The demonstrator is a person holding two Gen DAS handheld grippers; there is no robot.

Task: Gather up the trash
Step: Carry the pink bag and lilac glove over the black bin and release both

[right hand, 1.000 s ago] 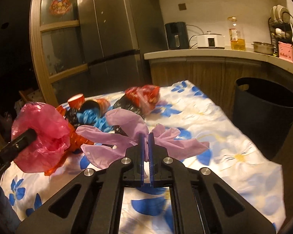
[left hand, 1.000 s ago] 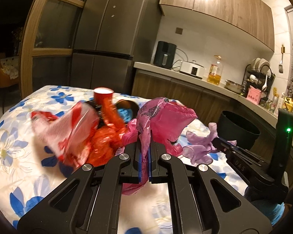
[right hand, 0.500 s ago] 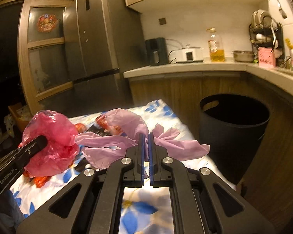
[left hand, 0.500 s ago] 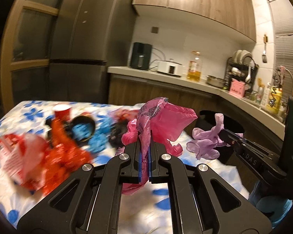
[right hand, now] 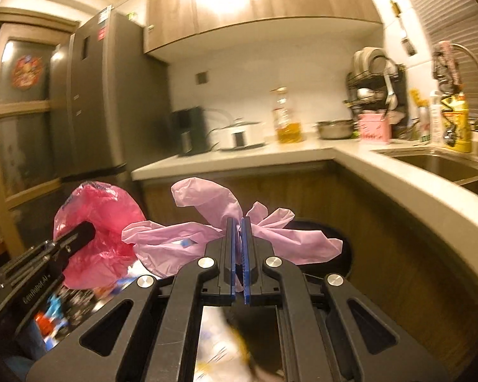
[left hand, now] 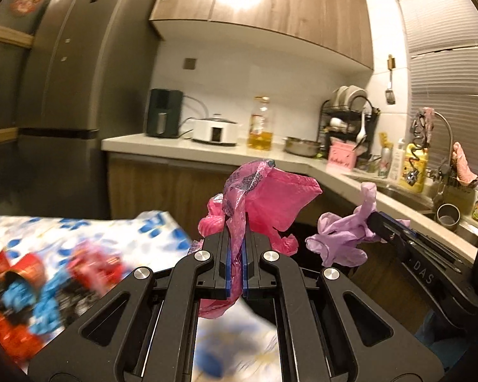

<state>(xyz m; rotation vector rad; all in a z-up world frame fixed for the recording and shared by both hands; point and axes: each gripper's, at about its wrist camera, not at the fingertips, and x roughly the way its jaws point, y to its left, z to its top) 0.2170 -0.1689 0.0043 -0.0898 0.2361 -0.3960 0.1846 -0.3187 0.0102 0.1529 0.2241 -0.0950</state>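
My left gripper is shut on a crumpled pink plastic bag, held up in the air. My right gripper is shut on a lilac rubber glove, also lifted. In the left wrist view the glove hangs from the right gripper's tip at the right. In the right wrist view the pink bag shows at the left in the other gripper. The black trash bin stands just beyond the glove, mostly hidden. Remaining trash, red cups and blue and red wrappers, lies blurred on the floral tablecloth.
A kitchen counter runs along the back with a cooker, an oil bottle and a dish rack. The sink is at the right. A tall grey fridge stands at the left.
Both grippers have risen and swung right, away from the trash pile and toward the counter and bin, each still holding its item. The table has slid left and down in view.
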